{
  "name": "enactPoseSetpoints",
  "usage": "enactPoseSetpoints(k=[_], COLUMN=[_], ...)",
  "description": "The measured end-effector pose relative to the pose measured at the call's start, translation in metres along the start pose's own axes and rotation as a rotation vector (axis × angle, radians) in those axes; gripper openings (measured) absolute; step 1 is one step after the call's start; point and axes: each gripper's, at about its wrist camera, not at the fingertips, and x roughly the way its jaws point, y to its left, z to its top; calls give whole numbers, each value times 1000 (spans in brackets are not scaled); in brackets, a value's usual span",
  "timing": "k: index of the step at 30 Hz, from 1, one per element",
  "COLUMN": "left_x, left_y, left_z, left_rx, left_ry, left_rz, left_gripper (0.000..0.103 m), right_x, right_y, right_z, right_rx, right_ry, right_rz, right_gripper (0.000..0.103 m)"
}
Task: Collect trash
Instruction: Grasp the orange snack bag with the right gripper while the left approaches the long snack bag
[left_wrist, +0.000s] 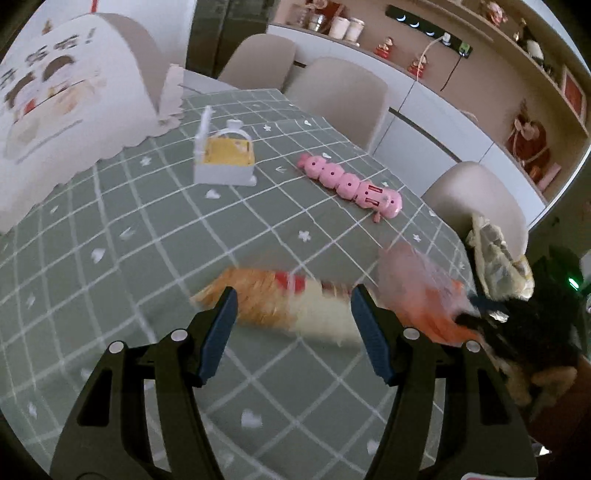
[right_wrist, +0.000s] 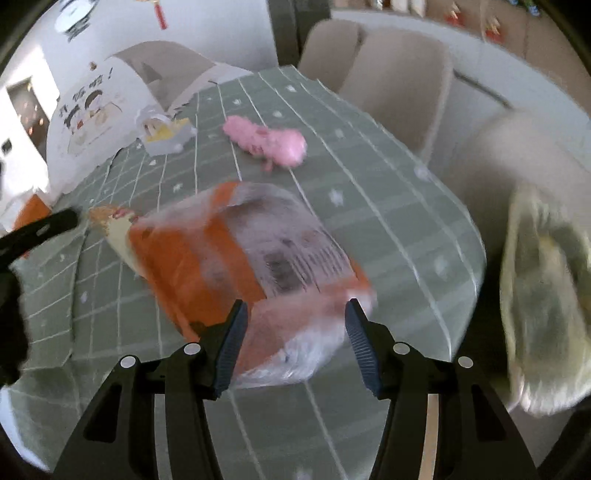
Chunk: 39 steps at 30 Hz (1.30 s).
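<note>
A crumpled orange-and-cream snack wrapper (left_wrist: 280, 306) lies on the green checked tablecloth (left_wrist: 147, 258). My left gripper (left_wrist: 293, 332) hangs open just over it, one finger on each side and neither pad touching. An orange and clear plastic bag (right_wrist: 251, 258) lies beside the wrapper (right_wrist: 110, 221). My right gripper (right_wrist: 295, 325) is open above the bag's near end, which shows between the fingers. In the left wrist view the same bag (left_wrist: 417, 288) sits to the right of my fingers. The picture is blurred.
A pink segmented toy (left_wrist: 351, 184) and a small white box with yellow inside (left_wrist: 225, 158) stand farther back. A big white printed paper bag (left_wrist: 66, 103) fills the far left. A pale yellowish bag (right_wrist: 543, 295) hangs off the table's right edge, near beige chairs (left_wrist: 332, 88).
</note>
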Motion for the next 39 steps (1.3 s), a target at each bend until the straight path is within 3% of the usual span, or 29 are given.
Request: enactPoseSetpoints(k=[3,6,9,18,22,24,26,35,39], left_x=[16,20,12,-30,-37,-36,-33,-13,7], left_y=[0,-2,-2,13,18,20,21,8,7], left_z=[7,7,2,-27,-41,-46,-49,-32,-21], left_rx=[11,7,-29,-183,-221,-233,-248,-298,-367], left_ry=[14,6,1,-27,-15,-4,6,15,52], left_rz=[17,24,5,1,7,10,8,-5,46], left_gripper=[61,61,61,61,61,61,61,61,61], right_x=[-12,-37,-46,1,4,4,1,-52,-70], right_y=[-9,-20,-26,-26,-21,-17,-15,-17,-15], right_z=[-18,-28,-26,-22,-20,-20,-21,-30,-40], right_rx=[32,104,149,245,191,160,136,112,83], right_ry=[19,-64,-116,-61,-44,-29,-26,-149,-180], right_rz=[33,96,103,48,65,57,51,-38,-93], right_gripper=[52,52,52,52,47,30,23,21,21])
